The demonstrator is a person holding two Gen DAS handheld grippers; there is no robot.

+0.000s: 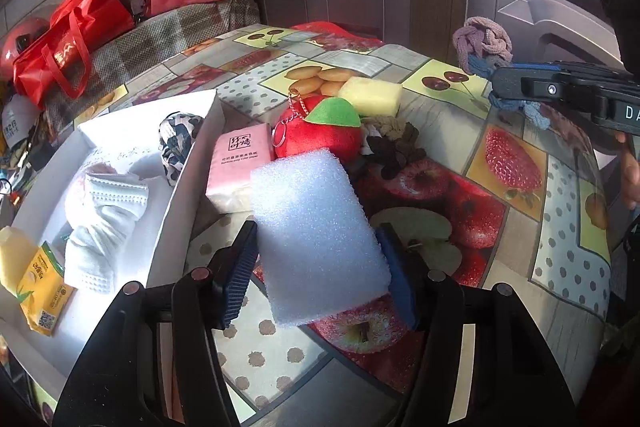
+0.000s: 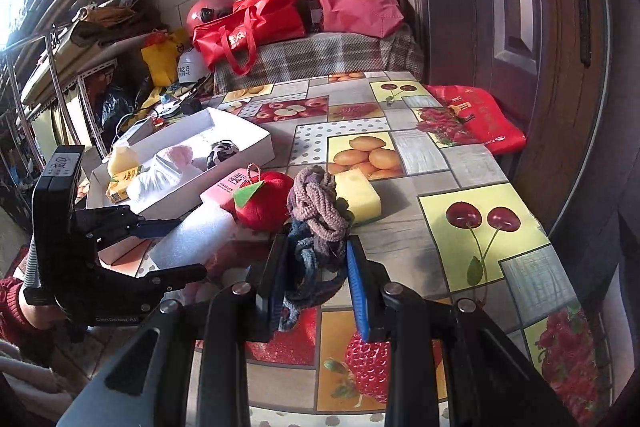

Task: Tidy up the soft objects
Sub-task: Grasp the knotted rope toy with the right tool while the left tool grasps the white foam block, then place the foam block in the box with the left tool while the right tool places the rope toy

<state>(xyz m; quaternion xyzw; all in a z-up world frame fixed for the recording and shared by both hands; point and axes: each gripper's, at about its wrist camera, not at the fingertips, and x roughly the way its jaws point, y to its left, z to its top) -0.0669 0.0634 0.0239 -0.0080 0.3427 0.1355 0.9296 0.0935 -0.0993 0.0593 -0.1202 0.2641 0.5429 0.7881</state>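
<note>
My left gripper (image 1: pixel 316 263) is shut on a white foam block (image 1: pixel 316 239) and holds it above the table, right of the white box (image 1: pixel 192 155). My right gripper (image 2: pixel 316 279) is shut on a knotted purple and blue rope (image 2: pixel 316 215) lifted over the table; it also shows in the left wrist view (image 1: pixel 484 43). The box holds a white sock (image 1: pixel 104 223), a yellow packet (image 1: pixel 40 291) and a black-and-white cloth (image 1: pixel 176 135). On the table lie a pink tissue pack (image 1: pixel 236 163), a red plush apple (image 1: pixel 320 135) and a yellow sponge (image 1: pixel 370 95).
The table (image 2: pixel 460 163) has a fruit-print cover. A dark brown soft item (image 1: pixel 394 147) lies beside the apple. Red bags (image 2: pixel 248 27) and a foam roll sit on a bench behind. A red bag (image 2: pixel 476 115) lies at the table's far right. Shelves stand on the left.
</note>
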